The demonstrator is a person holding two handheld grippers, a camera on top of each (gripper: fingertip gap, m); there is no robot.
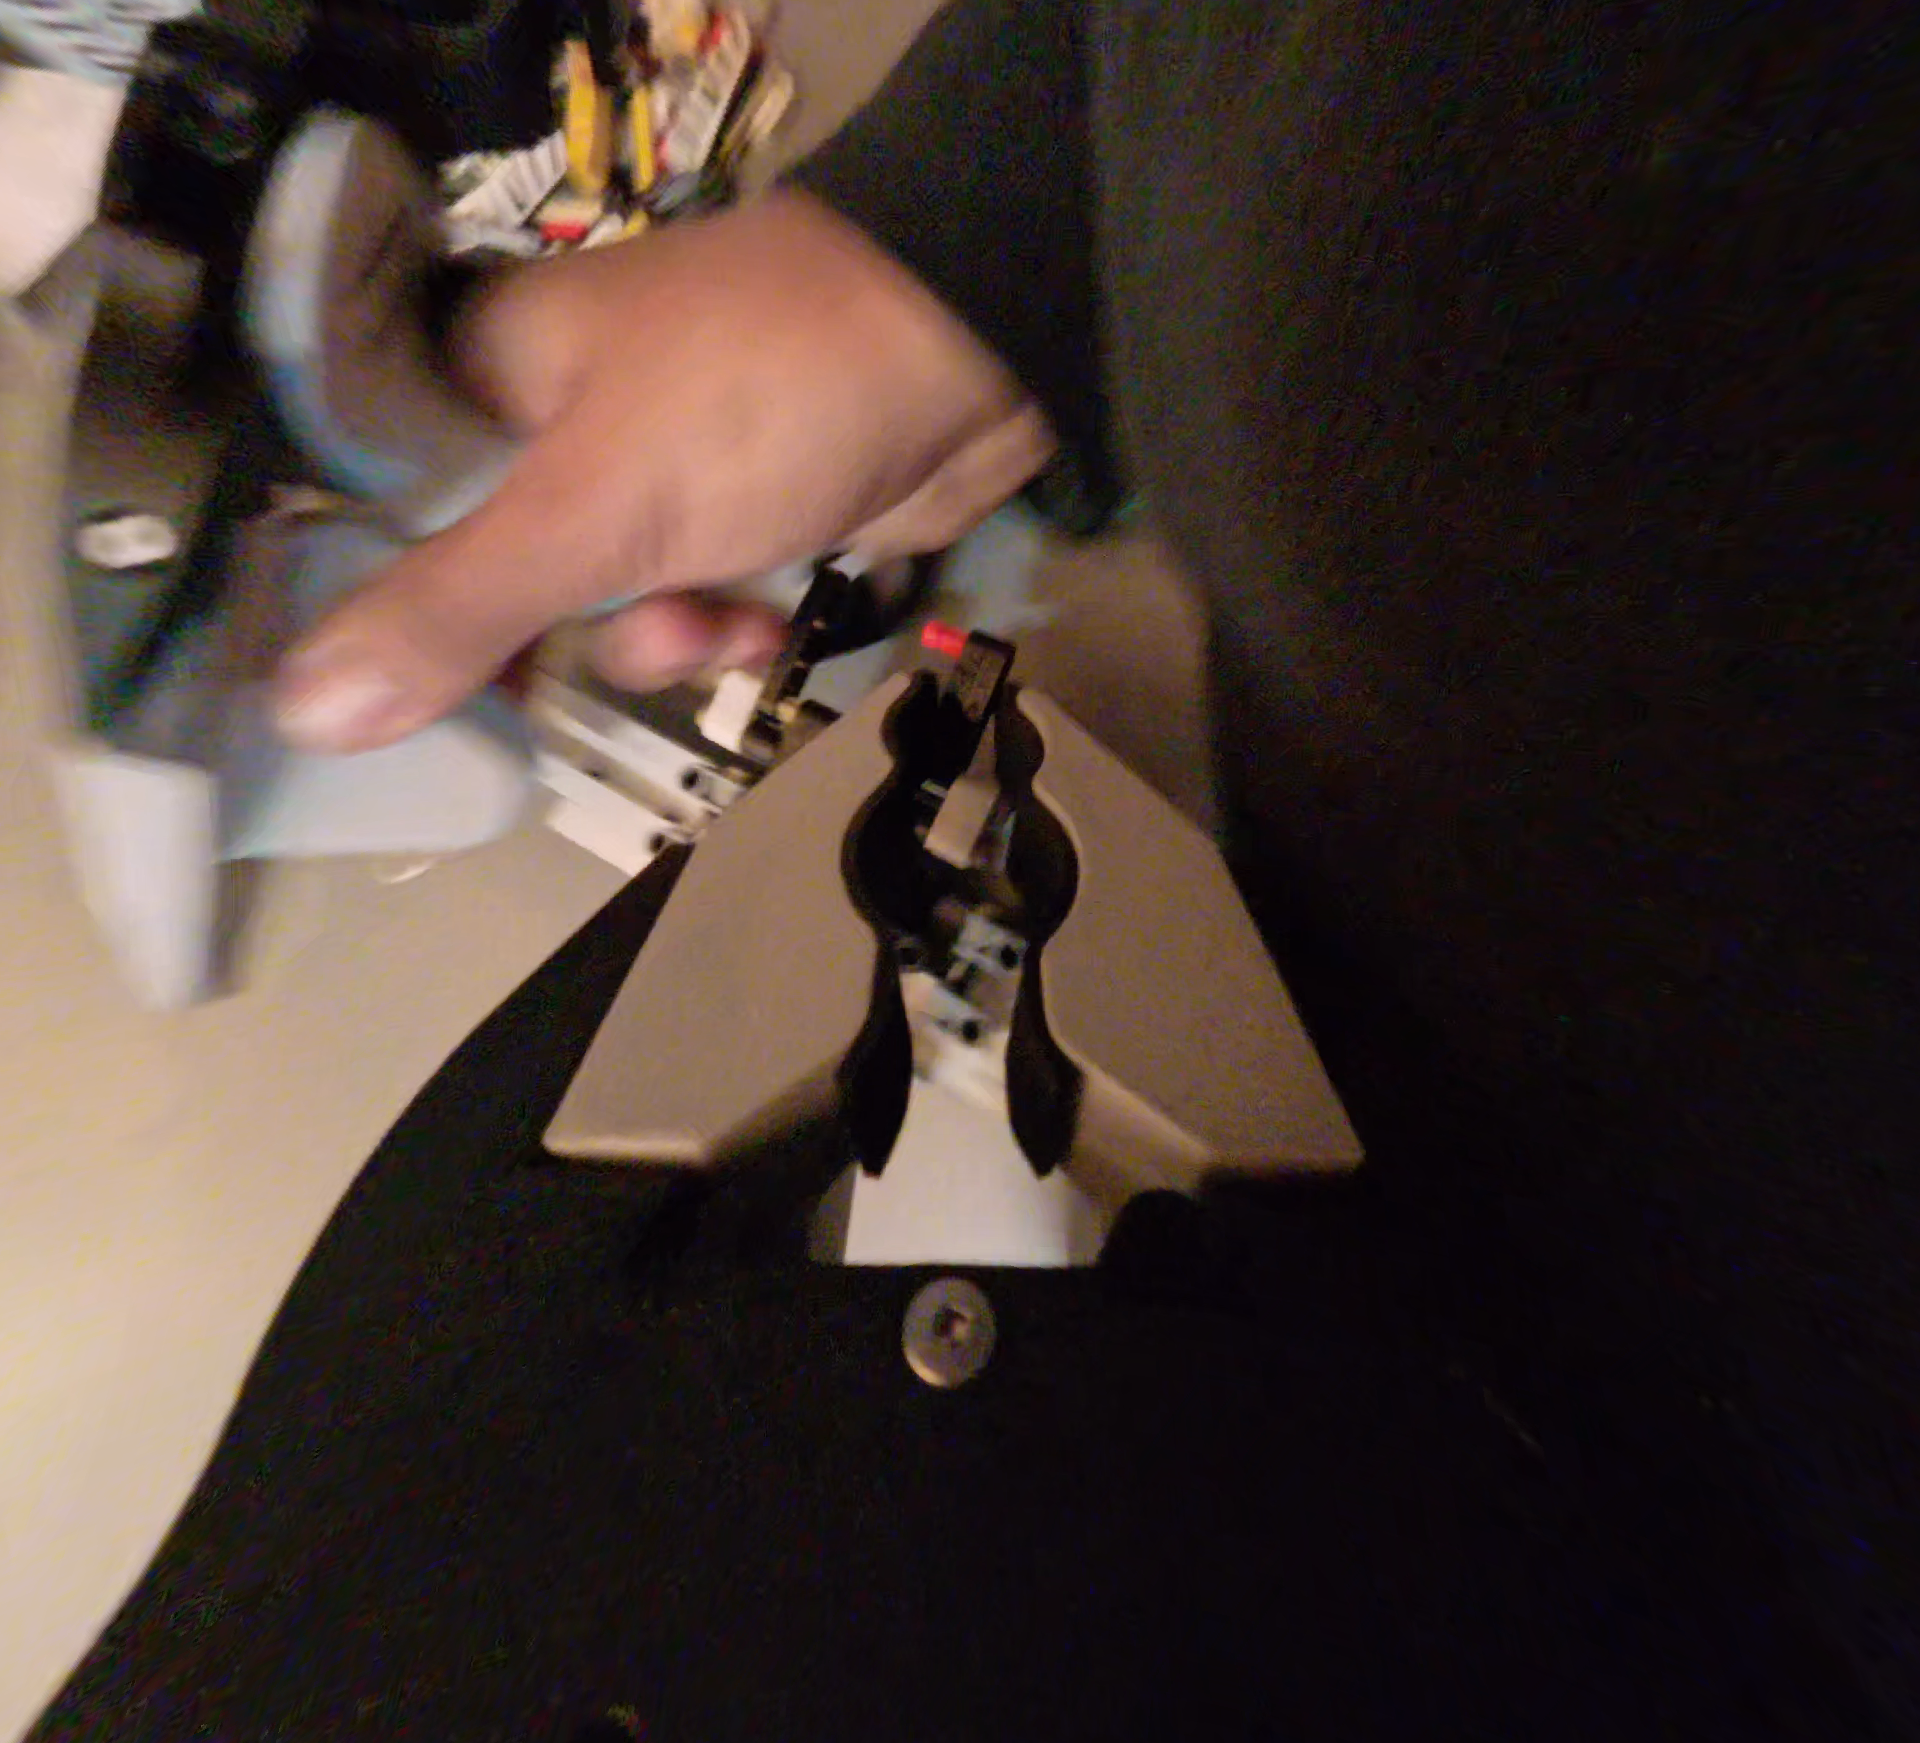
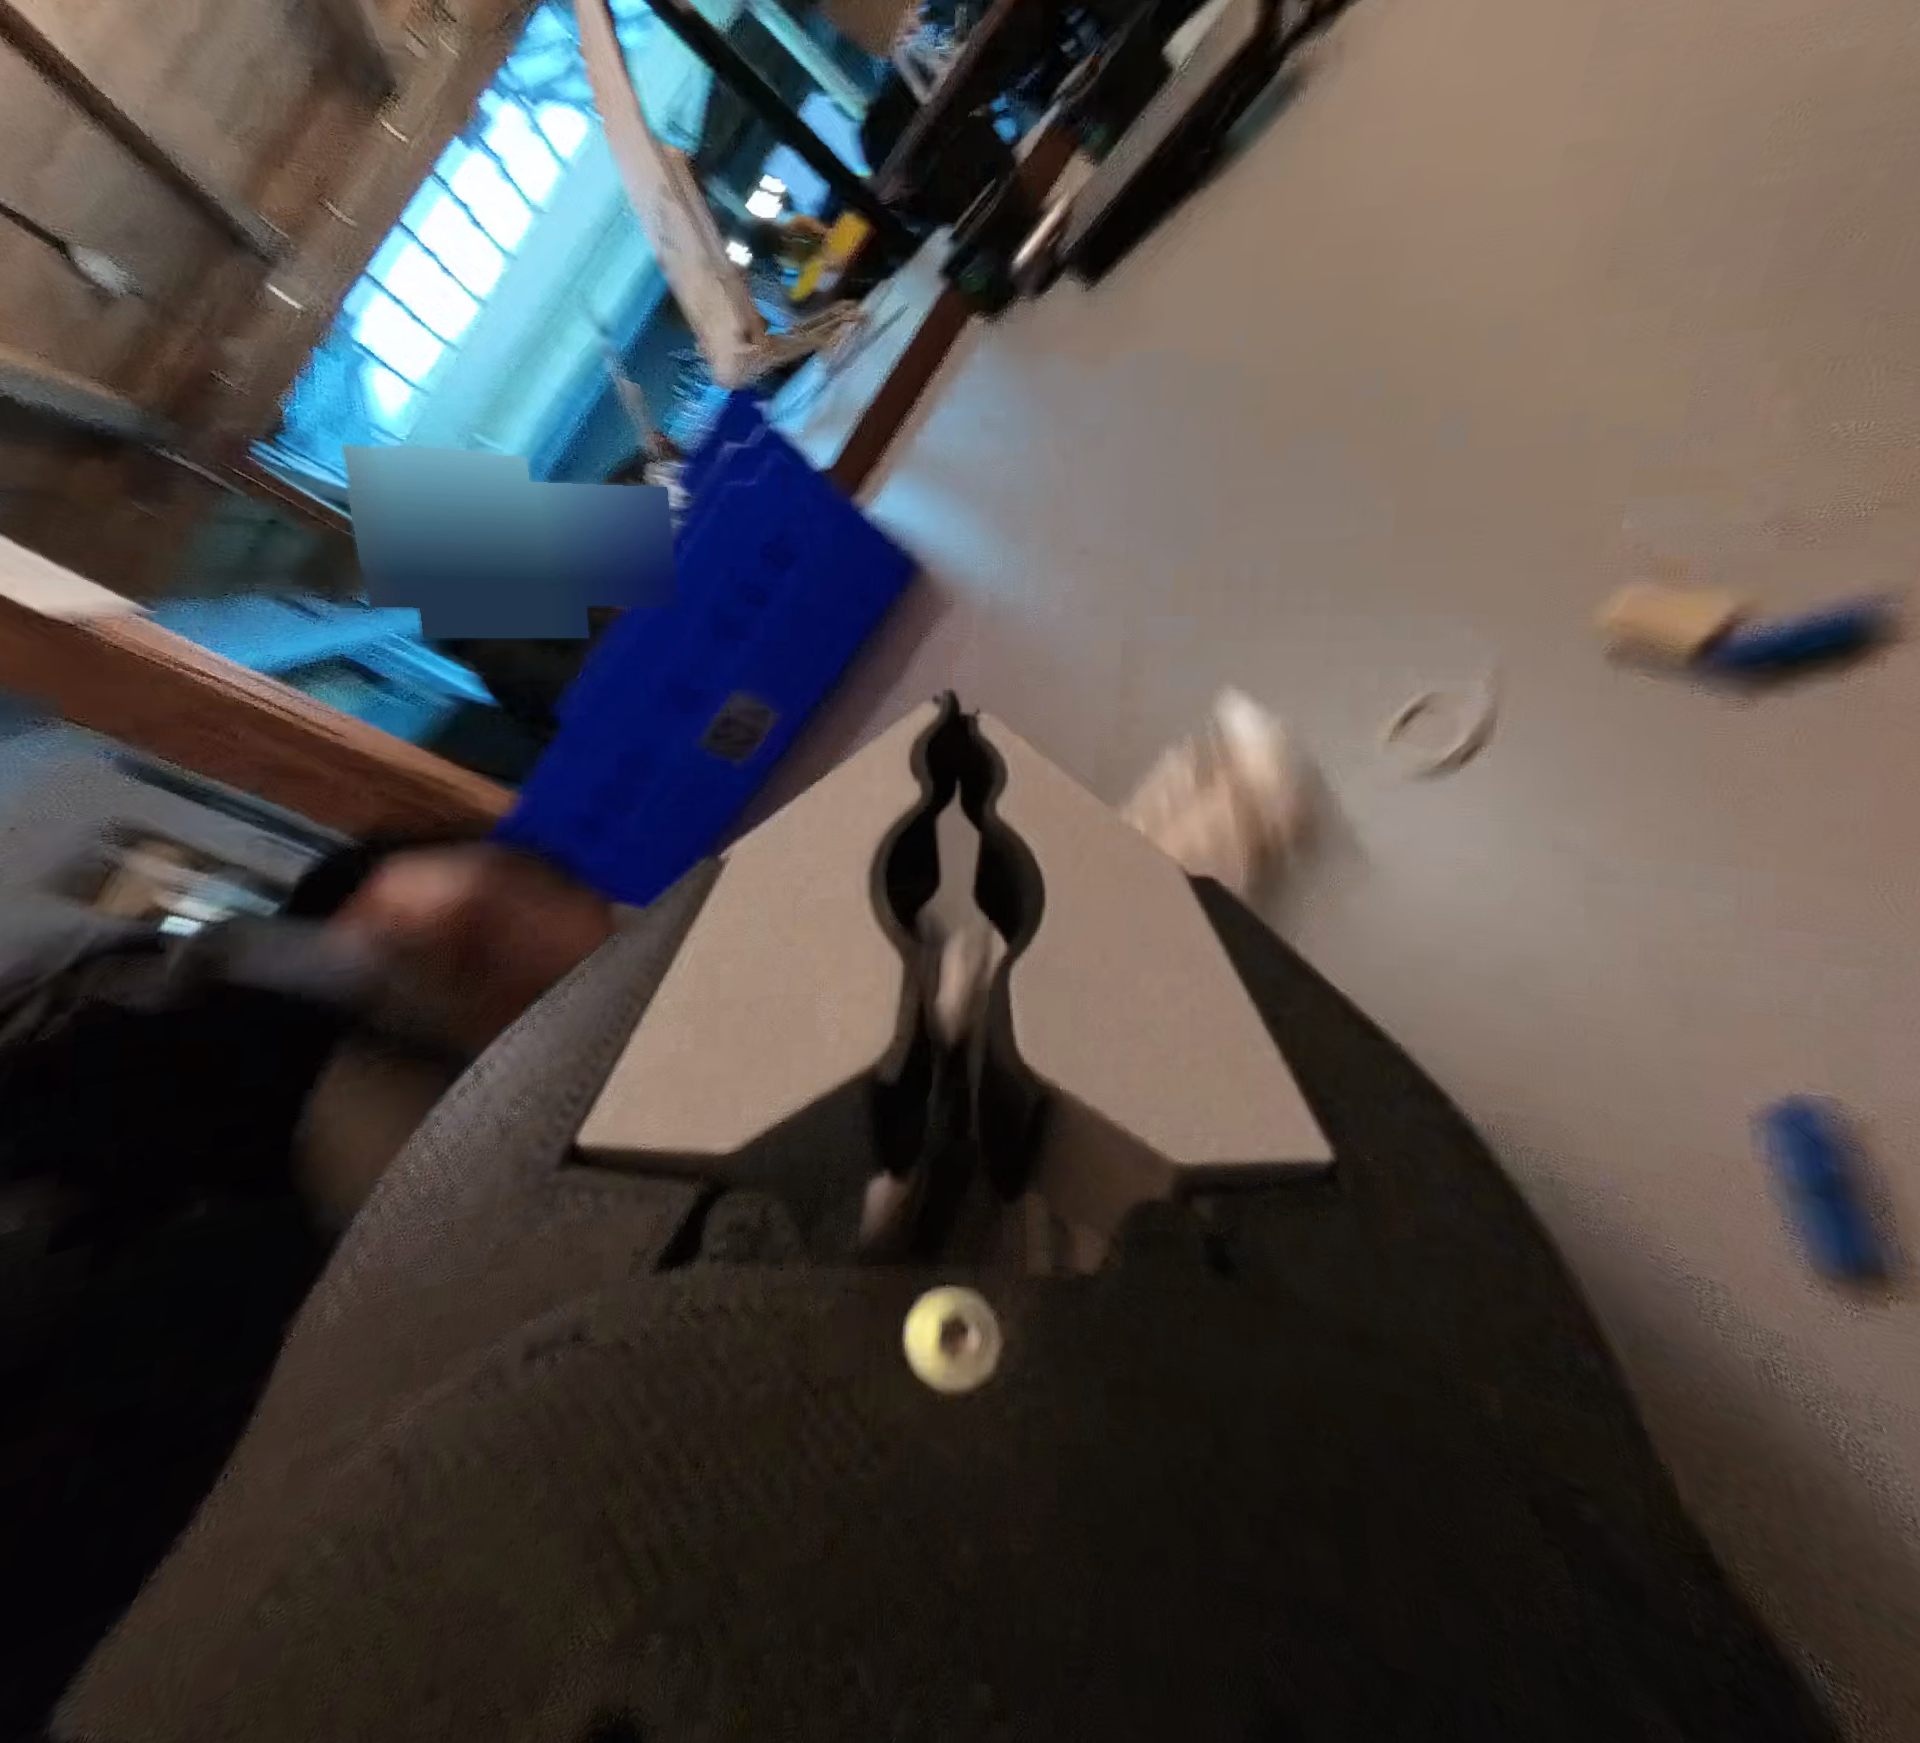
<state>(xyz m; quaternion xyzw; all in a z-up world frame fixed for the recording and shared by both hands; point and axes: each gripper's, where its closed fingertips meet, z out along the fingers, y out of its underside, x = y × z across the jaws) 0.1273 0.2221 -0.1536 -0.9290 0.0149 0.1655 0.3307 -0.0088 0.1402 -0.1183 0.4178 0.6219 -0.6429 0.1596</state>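
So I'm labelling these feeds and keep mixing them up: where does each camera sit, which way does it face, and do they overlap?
Left wrist view: sits behind the left gripper, looking along its fingers, which clamp a small black part with a red tip; beyond, a hand on a pale blue handle over a grey table.
Right wrist view: sits behind the right gripper, jaws shut, facing across the table towards a blue block and a blurred room.
Shared: only the grey table; the hand's device may be the right gripper, unclear.

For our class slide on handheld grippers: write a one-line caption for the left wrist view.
Left gripper grips a small black part with a red tip, beside a blurred hand on a white brick assembly.
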